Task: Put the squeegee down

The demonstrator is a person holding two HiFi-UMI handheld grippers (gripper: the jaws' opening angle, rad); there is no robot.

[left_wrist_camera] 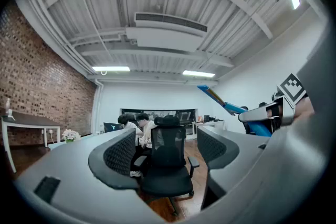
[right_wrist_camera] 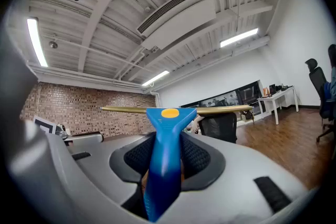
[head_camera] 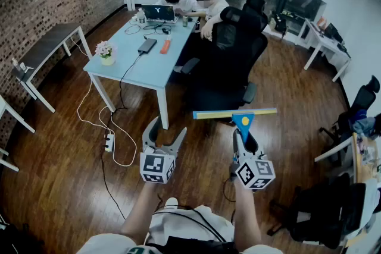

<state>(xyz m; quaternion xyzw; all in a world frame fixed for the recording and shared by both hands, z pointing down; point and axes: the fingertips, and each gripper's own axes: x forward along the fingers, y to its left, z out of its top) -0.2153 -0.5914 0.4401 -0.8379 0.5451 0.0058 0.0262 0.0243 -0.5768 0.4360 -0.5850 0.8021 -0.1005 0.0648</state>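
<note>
My right gripper [head_camera: 244, 138] is shut on the blue handle of a squeegee [head_camera: 241, 121], whose long yellow and blue blade lies level across the view at chest height. In the right gripper view the handle [right_wrist_camera: 164, 165] runs up between the two pads and the blade [right_wrist_camera: 178, 109] spans the frame above it. My left gripper [head_camera: 164, 137] is held beside it, open, with nothing between its fingers [left_wrist_camera: 122, 153]. From the left gripper view the squeegee [left_wrist_camera: 227, 105] shows at the right, sticking up from the other gripper.
A light blue table [head_camera: 128, 68] with a laptop, a flower pot and cables stands ahead on the left, with people seated at its far end. Black office chairs [head_camera: 229, 62] are straight ahead. A power strip and cords [head_camera: 109, 141] lie on the wood floor.
</note>
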